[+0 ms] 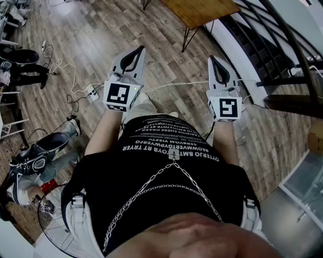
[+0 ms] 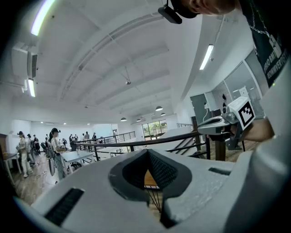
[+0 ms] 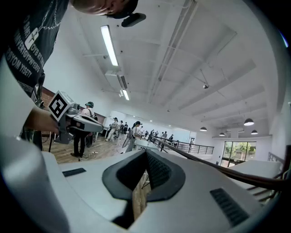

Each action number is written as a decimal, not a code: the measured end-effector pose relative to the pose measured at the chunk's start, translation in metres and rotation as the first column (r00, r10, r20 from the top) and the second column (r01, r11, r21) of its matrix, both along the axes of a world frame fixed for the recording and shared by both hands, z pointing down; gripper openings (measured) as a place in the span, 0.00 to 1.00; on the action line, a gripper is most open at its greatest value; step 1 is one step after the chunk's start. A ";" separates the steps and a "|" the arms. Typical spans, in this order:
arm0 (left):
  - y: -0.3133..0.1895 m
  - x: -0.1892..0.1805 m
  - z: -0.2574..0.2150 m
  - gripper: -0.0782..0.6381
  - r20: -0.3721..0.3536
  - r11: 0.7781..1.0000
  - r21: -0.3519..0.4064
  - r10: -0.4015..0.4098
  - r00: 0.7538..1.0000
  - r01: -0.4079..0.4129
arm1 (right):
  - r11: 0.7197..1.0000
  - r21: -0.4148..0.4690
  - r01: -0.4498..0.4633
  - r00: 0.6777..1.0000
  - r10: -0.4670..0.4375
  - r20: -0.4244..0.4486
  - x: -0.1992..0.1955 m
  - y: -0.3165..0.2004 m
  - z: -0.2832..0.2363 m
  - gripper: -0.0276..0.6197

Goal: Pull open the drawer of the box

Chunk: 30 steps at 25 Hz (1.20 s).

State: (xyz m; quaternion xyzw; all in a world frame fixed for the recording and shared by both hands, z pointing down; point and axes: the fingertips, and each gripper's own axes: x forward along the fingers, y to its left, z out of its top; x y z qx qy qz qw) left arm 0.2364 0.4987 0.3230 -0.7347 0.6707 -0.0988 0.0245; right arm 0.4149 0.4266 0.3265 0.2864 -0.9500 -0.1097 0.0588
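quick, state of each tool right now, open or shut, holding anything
left tool: closed, jaws together, holding nothing
right tool: closed, jaws together, holding nothing

The floor [image 1: 101, 30] looks wooden, the left gripper [image 1: 137, 50] matt grey plastic, the chain [image 1: 144, 185] metal.

Left gripper [image 1: 137, 50] and right gripper [image 1: 212, 61] are pale grey with black-lined jaws. Each is patterned at the rear with black squares on white. The shirt [image 1: 101, 181] is black with rows of white lettering, and a silver chain [image 1: 166, 169] crosses it. The floor [image 1: 101, 30] is brown wood planking with streaky grain. The table [image 1: 202, 10] has a warm brown top and black legs. The railing [image 1: 262, 30] is black. The ceiling [image 2: 113, 54] is white.
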 end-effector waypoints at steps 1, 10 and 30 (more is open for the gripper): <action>-0.001 -0.006 0.003 0.12 -0.002 1.000 0.000 -0.003 1.000 0.003 | 1.000 -0.002 0.004 1.000 -0.004 -0.003 -0.007 -0.001 0.003 0.04; -0.022 -0.066 0.004 0.12 -0.005 1.000 0.011 -0.015 1.000 0.015 | 0.997 -0.075 -0.002 1.000 0.003 0.011 -0.070 -0.020 0.018 0.04; -0.100 -0.202 0.028 0.12 -0.026 0.999 0.005 0.034 0.999 -0.034 | 0.987 -0.130 -0.097 0.995 0.096 -0.016 -0.198 -0.096 0.036 0.04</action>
